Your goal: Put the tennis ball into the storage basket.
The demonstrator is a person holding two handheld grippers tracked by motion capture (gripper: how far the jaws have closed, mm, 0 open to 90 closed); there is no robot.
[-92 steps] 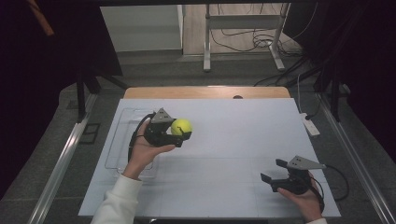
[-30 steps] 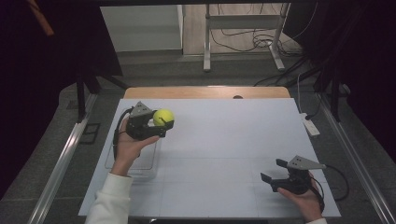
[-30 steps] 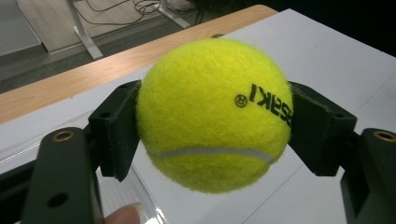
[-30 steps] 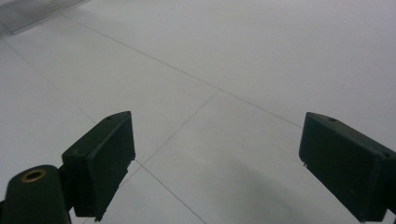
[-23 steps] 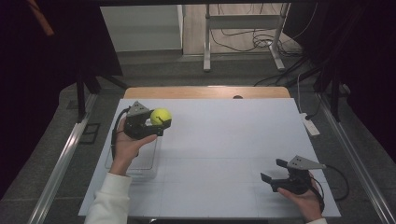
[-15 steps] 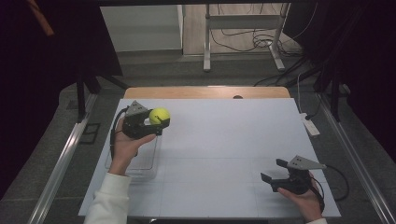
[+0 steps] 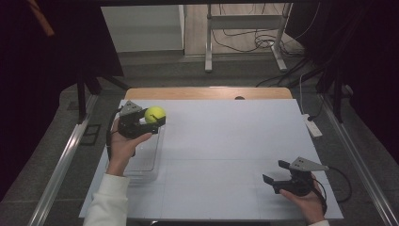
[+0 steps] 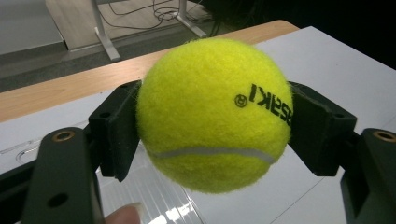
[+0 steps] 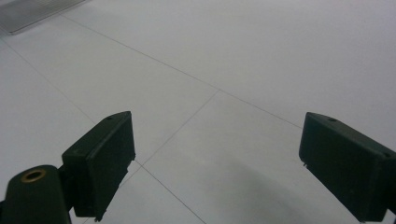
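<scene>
A yellow tennis ball [image 7: 154,114] [image 8: 215,114] with black lettering sits between the two black jaws of my left gripper [image 7: 151,117] [image 8: 212,130], which is shut on it. That gripper hangs above the far end of a clear plastic tray [image 7: 143,160] at the left of the white table [image 7: 226,141]. My right gripper [image 7: 275,173] [image 9: 215,168] rests low over the table near its front right corner, jaws wide open with nothing between them.
A strip of bare wood [image 7: 207,92] runs along the table's far edge. A white power strip [image 7: 311,125] lies at the right edge. Metal stand legs and cables [image 7: 244,37] are on the floor beyond.
Since the earliest frame my left hand has carried the ball left and toward the far edge. Over the last second it has barely shifted. The right hand has stayed put.
</scene>
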